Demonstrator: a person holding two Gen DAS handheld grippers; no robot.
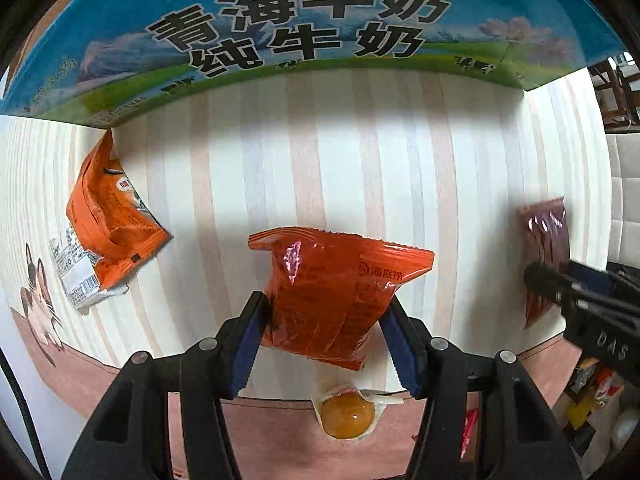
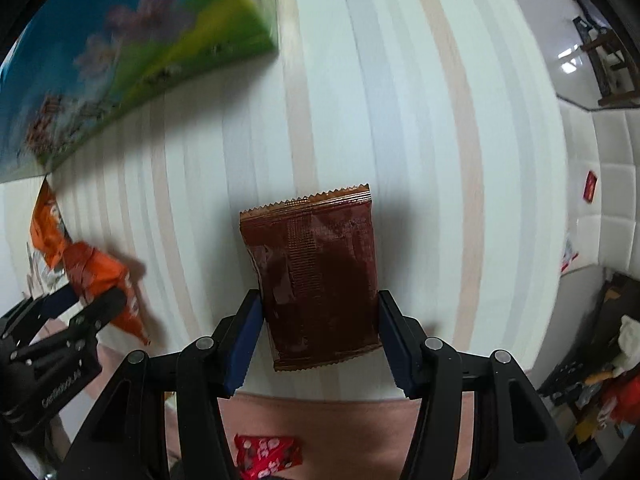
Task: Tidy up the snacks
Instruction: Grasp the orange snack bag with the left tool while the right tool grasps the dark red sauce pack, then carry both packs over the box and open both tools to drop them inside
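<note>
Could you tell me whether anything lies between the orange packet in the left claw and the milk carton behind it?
Nothing visible does. The left claw grips the orange packet, and only bare striped table lies between it and the milk carton. The other orange packet sits off to the left, out of that path.

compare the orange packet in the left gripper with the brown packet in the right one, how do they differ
The orange packet is bright and glossy with printed text; the brown packet is dark with a ribbed centre seam. The orange packet sits tilted and puffy between the left gripper fingers; the brown packet lies flatter and straighter in the right gripper. Both are sealed snack packets with crimped ends, each held between blue pads over the striped table.
</note>
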